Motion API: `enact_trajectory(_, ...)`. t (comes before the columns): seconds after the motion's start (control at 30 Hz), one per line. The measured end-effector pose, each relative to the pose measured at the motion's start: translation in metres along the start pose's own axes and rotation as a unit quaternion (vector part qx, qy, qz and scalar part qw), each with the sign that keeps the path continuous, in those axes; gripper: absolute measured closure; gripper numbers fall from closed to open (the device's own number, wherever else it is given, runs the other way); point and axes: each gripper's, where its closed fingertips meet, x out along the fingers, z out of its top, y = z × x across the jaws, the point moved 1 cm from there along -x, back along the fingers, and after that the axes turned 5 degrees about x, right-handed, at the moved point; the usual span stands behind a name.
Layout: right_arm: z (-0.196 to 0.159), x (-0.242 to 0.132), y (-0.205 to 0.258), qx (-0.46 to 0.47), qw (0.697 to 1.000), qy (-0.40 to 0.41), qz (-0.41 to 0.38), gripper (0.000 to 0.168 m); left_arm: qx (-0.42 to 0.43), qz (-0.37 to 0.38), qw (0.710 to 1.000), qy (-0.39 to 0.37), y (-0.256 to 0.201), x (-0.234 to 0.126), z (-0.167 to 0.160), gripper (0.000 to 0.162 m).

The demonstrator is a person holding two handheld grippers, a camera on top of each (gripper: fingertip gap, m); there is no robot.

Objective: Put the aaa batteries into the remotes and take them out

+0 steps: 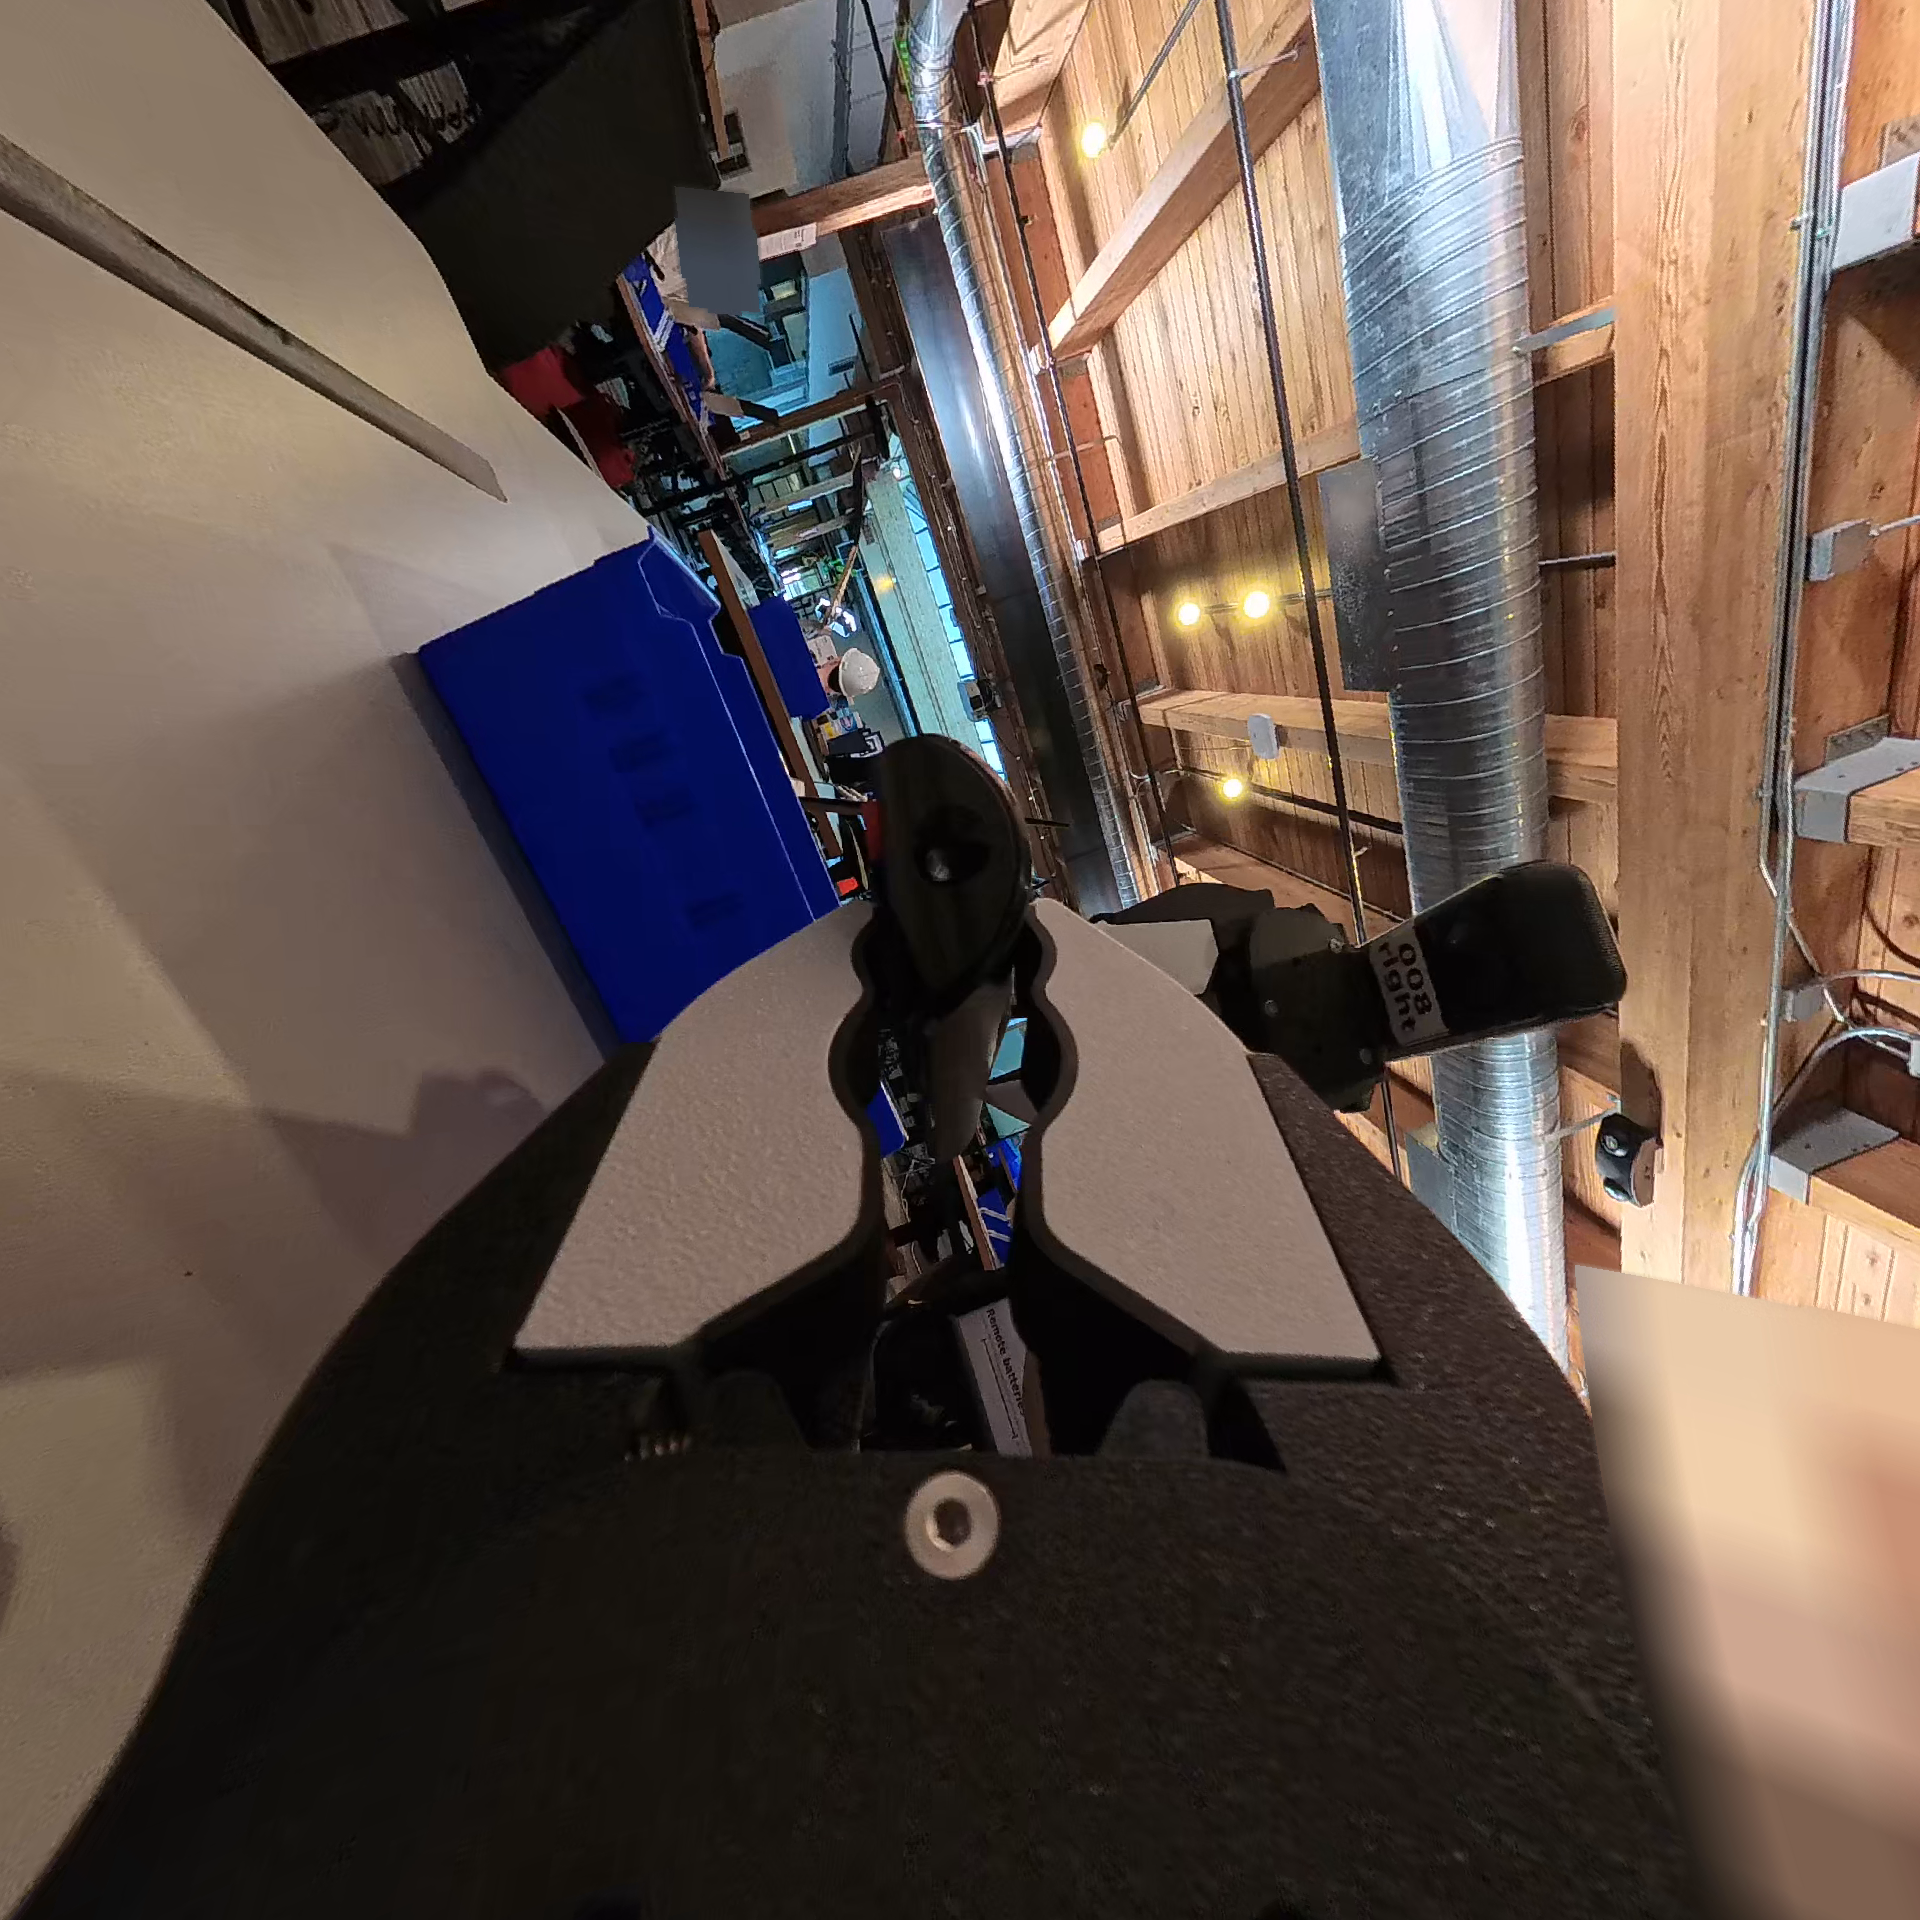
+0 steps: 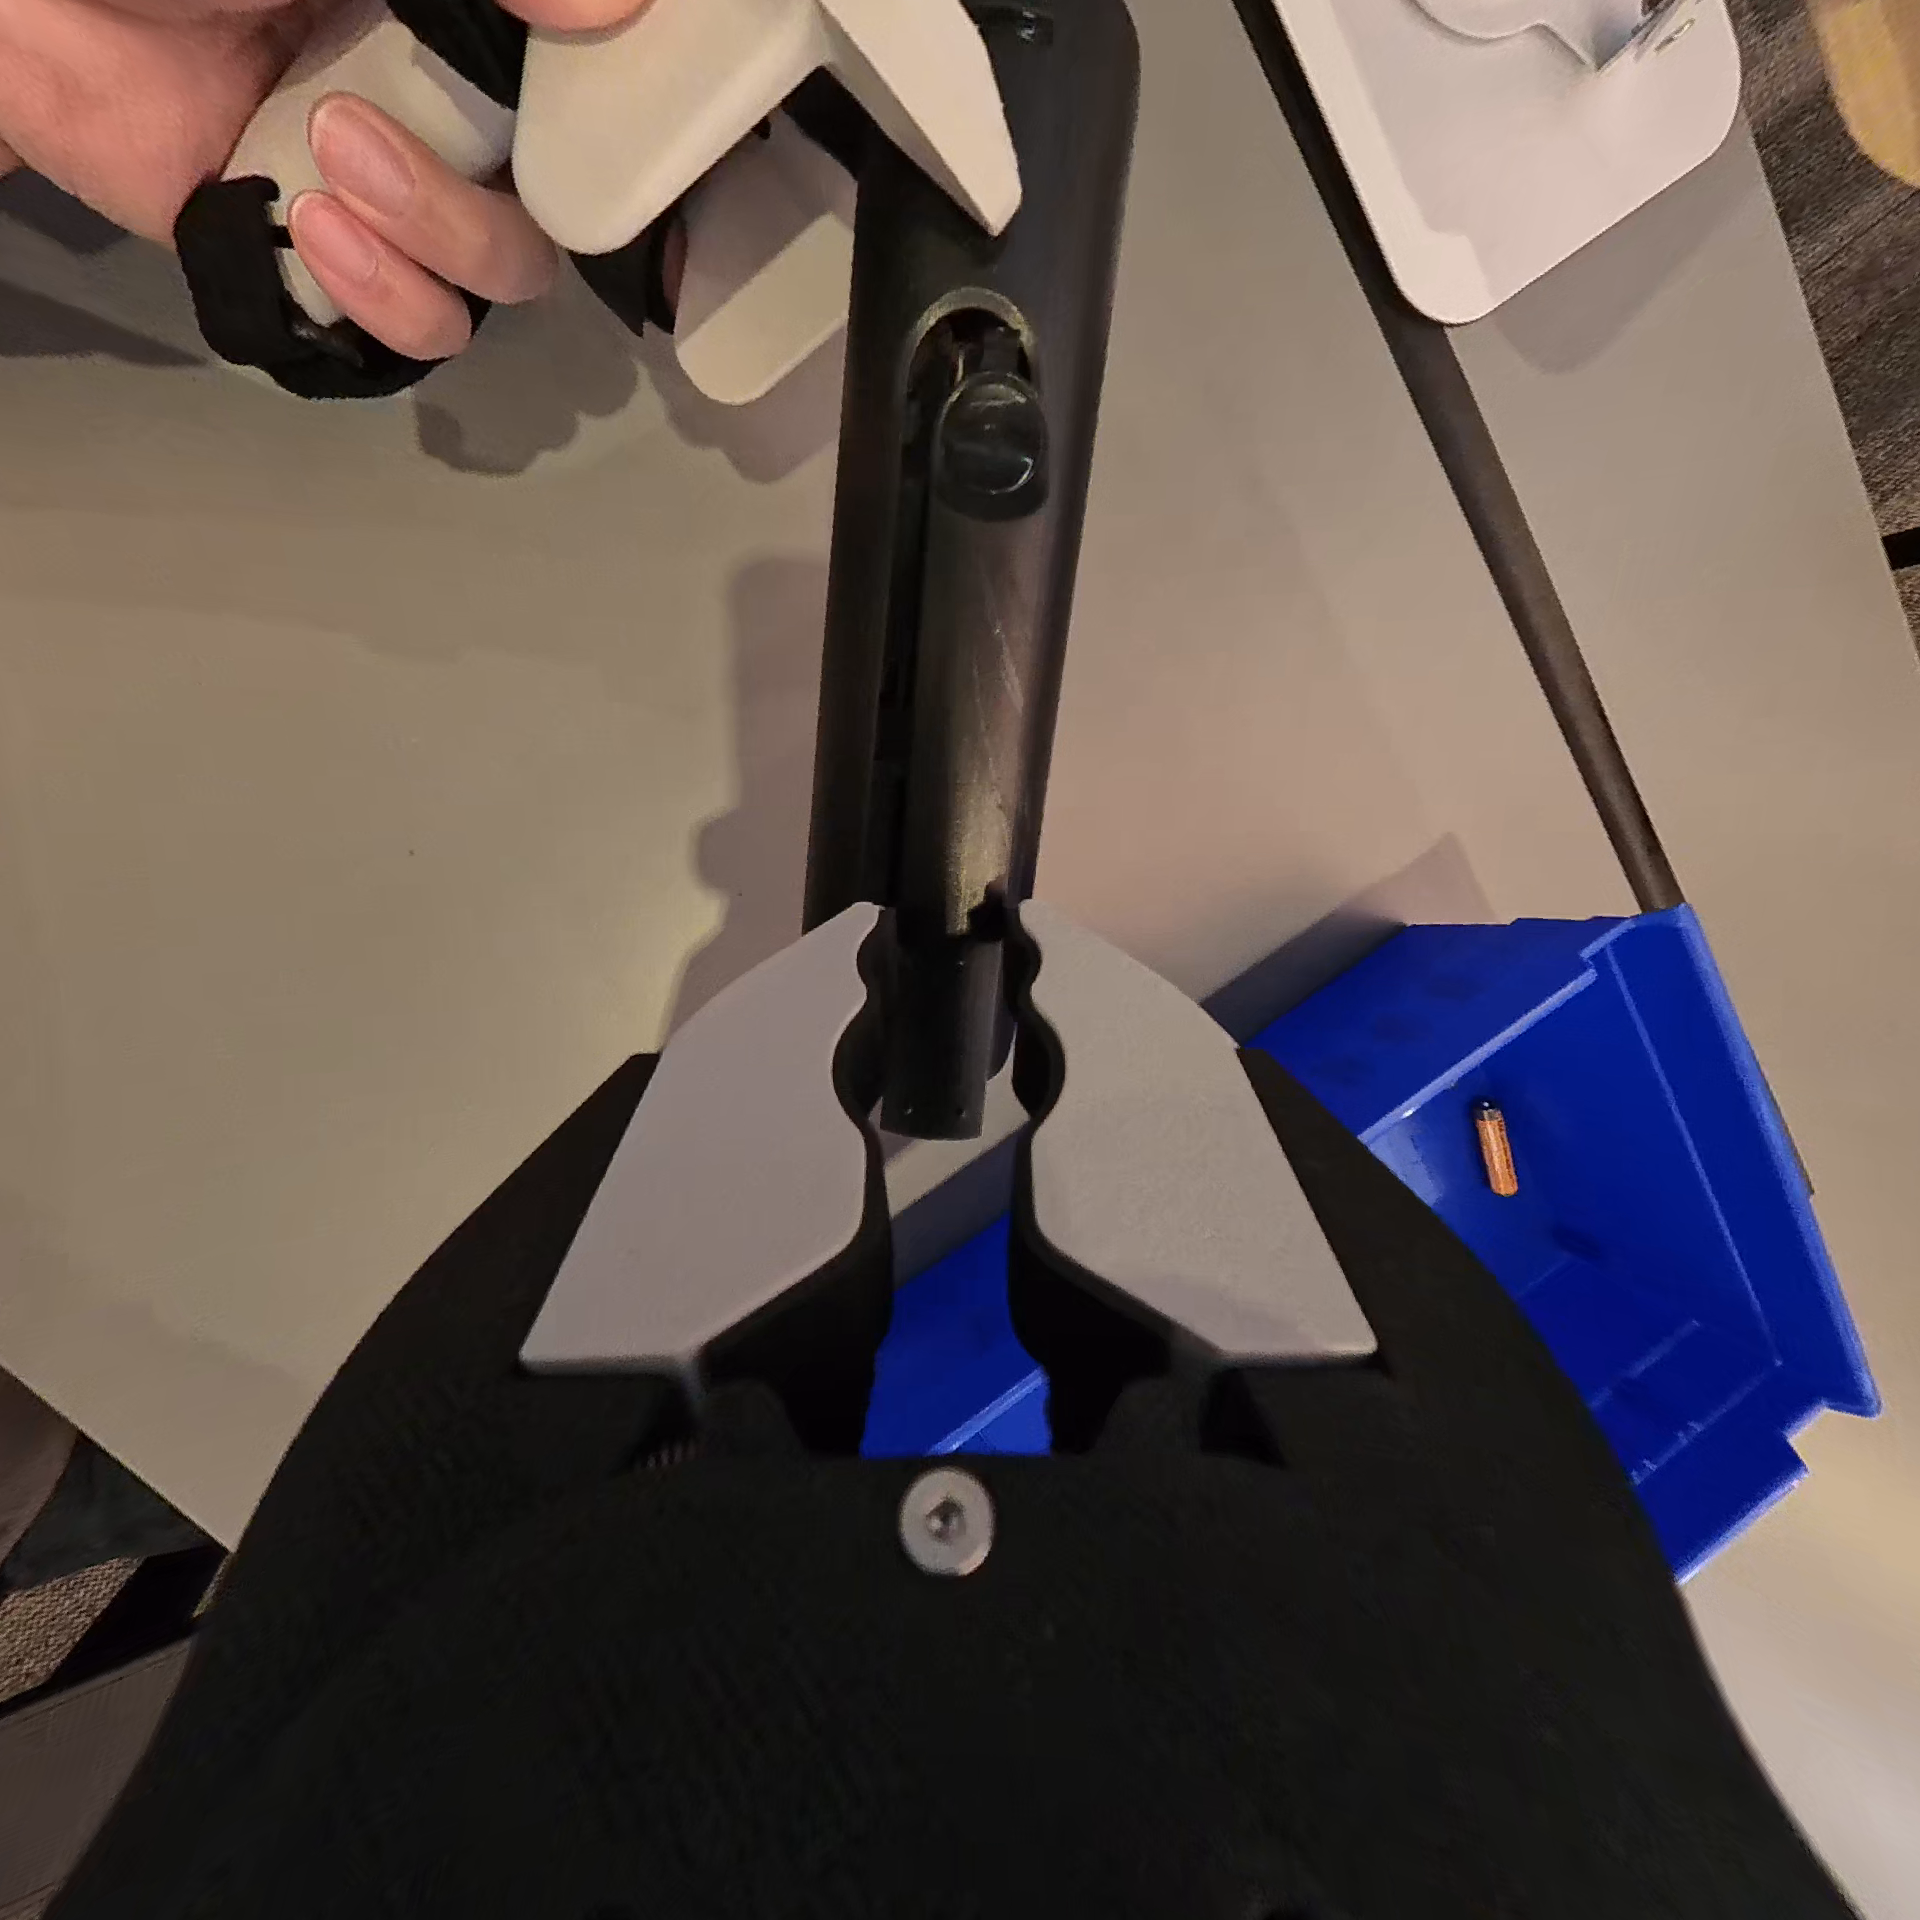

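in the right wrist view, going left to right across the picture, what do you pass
hand on the left gripper → black remote, its near end between the right gripper fingers → copper battery → far wall of the blue bin it lies in

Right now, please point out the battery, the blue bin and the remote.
battery (image 2: 1494, 1147): right wrist view, middle of its orange body.
blue bin (image 2: 1704, 1174): right wrist view, inner wall.
remote (image 2: 977, 665): right wrist view, middle of its long black back.
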Motion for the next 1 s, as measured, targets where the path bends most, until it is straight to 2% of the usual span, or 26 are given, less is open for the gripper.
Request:
enact_trajectory(0.27, 0.0021, -0.0002, 0.0075, 0.007, 1.000, 0.011, 0.018, 0.147, -0.003, -0.001, 1.000, -0.001, 0.0007, 0.0001, 0.0001, 0.140)
enact_trajectory(0.6, 0.0044, 0.0002, 0.0030, 0.015, 1.000, 0.014, -0.003, 0.147, -0.001, 0.000, 1.000, -0.006, -0.0001, -0.0014, 0.0028, 0.140)
enact_trajectory(1.0, 0.0048, -0.0012, -0.0002, 0.007, 1.000, 0.005, -0.011, 0.137, -0.002, -0.001, 1.000, -0.008, -0.0009, -0.0021, 0.0038, 0.140)
